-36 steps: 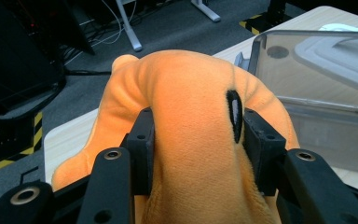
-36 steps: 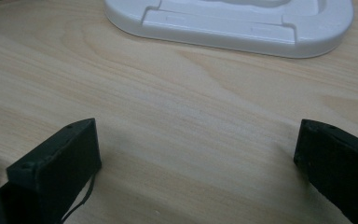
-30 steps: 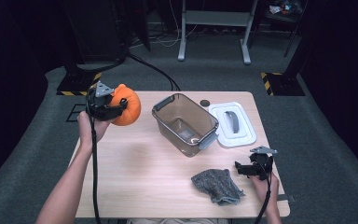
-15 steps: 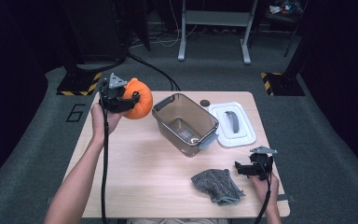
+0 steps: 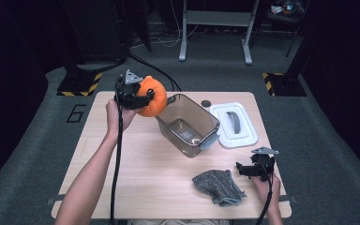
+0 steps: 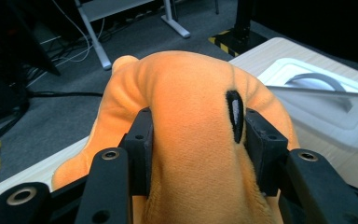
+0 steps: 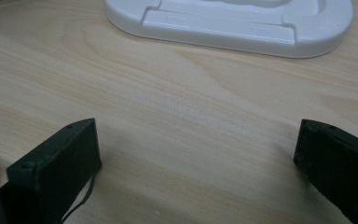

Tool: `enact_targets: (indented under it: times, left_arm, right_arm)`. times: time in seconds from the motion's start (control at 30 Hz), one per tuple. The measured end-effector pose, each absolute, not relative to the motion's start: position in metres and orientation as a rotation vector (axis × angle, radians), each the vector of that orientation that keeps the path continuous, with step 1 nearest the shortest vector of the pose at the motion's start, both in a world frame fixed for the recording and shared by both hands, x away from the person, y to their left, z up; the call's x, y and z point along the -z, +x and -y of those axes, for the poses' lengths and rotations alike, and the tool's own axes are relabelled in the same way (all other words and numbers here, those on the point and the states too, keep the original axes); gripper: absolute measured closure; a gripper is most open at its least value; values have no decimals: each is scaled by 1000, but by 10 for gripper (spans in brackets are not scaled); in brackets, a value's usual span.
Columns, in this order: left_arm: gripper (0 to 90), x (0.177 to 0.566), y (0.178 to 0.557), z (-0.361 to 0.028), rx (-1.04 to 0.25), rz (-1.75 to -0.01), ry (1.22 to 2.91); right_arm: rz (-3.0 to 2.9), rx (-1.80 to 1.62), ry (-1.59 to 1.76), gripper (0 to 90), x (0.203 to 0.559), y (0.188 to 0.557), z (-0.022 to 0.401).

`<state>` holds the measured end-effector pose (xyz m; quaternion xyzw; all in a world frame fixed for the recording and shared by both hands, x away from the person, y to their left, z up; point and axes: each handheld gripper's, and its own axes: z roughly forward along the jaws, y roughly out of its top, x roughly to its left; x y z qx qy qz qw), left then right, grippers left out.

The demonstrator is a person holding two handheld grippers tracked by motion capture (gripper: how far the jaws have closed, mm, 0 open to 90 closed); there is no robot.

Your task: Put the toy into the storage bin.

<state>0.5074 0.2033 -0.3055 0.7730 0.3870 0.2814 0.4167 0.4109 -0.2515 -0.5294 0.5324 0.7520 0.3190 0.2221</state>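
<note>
The clear rectangular plastic bin [image 5: 187,124] sits mid-bench toward the far edge. My left claw [image 5: 143,95] pinches the orange plush pumpkin [image 5: 151,96] just off its left rim; I should centre it over the opening before releasing. My right claw [image 5: 240,169] rests spread near the bench's front right corner.

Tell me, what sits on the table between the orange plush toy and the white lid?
The clear plastic bin sits between the orange plush toy and the white lid, seen in the high view.
</note>
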Motion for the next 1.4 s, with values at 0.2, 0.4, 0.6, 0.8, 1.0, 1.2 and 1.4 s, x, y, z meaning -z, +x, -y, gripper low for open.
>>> enact_targets:
  times: [0.2, 0.4, 0.6, 0.8, 1.0, 1.2, 1.4]
  left_arm:
    - [526, 304, 513, -187, -686, -956, 1939]
    - [523, 306, 516, -171, -667, -941, 1945]
    - [521, 312, 520, -157, -643, -928, 1954]
    - [520, 318, 522, -145, -621, -916, 1970]
    - [519, 324, 525, -136, -586, -914, 1969]
    - [519, 333, 529, -129, -567, -916, 1980]
    - [517, 342, 531, -127, -554, -922, 1997]
  right_arm:
    - [-2078, -881, 1471, 0, 529, 411, 251]
    - [-2078, -881, 1471, 0, 529, 411, 251]
    - [-2078, -881, 1471, 0, 529, 411, 251]
    - [-2074, -884, 1475, 0, 529, 411, 251]
    - [-2073, -884, 1477, 0, 529, 411, 251]
    - [-2074, -884, 1475, 0, 529, 411, 251]
    - [-2073, -883, 1475, 0, 529, 411, 251]
